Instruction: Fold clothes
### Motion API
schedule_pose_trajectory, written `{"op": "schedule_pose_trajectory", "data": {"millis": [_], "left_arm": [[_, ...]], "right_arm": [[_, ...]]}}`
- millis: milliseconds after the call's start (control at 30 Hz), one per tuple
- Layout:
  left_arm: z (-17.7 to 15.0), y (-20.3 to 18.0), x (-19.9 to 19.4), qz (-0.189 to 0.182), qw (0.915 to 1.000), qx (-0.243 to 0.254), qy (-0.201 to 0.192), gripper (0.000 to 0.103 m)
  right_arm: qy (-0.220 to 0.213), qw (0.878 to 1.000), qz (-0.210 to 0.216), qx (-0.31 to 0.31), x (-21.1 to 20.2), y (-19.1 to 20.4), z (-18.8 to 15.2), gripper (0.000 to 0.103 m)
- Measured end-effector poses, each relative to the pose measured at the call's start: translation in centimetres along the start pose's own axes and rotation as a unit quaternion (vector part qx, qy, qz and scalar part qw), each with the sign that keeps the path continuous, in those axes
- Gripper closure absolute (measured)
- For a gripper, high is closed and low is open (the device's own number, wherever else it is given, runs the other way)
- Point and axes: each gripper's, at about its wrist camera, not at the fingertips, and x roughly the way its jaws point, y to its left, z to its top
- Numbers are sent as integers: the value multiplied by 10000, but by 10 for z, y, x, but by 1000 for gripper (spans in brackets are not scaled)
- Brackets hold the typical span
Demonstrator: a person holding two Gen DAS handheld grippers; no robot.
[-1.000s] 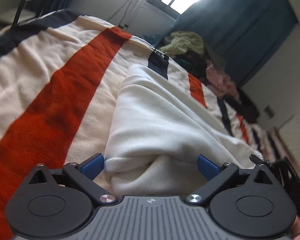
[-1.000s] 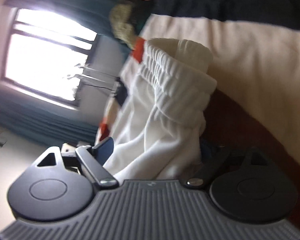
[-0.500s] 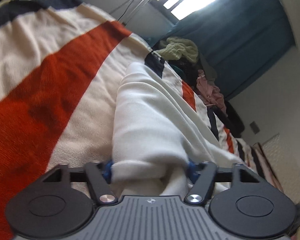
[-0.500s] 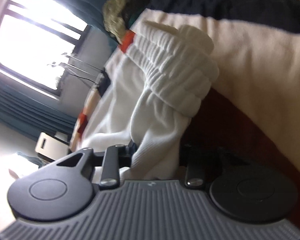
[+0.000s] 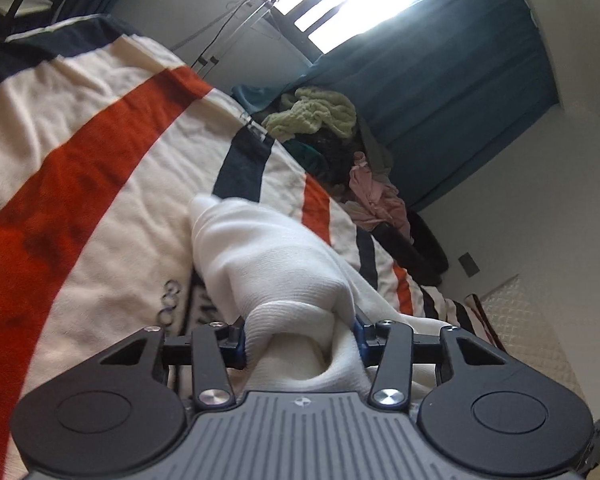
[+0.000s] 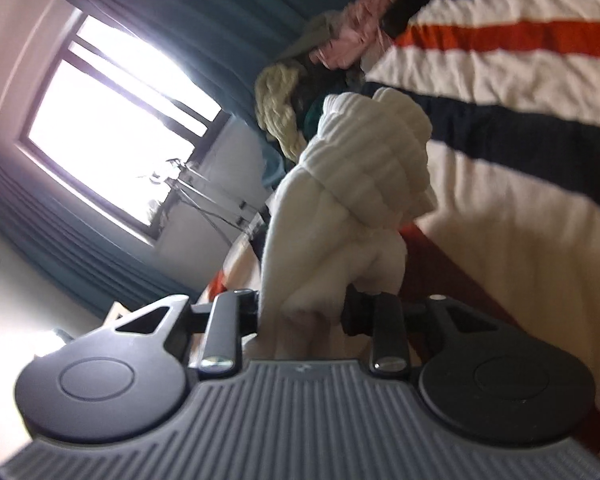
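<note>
So both tools, left tool (image 5: 300,338) and right tool (image 6: 302,312), are clamped on the white knit garment (image 5: 276,264) above the striped bed blanket (image 5: 100,168).

text: none legible | striped blanket (image 5: 112,216): dark embroidered marks, unreadable

Daylight pours through the window (image 6: 112,128), blown out to white at upper left of the right wrist view and along the top of the left. Fisheye bending curves the edges. The white garment (image 6: 364,184) and striped bedspread (image 5: 80,184) are motion-blurred.
</note>
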Motion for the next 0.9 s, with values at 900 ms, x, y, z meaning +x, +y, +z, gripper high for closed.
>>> {"op": "schedule_pose_trajectory", "data": {"millis": [900], "left_arm": [[95, -215, 301, -813, 9879, 1289, -295, 57]], "right_arm": [[-2134, 9708, 779, -772, 117, -50, 217, 71]]}}
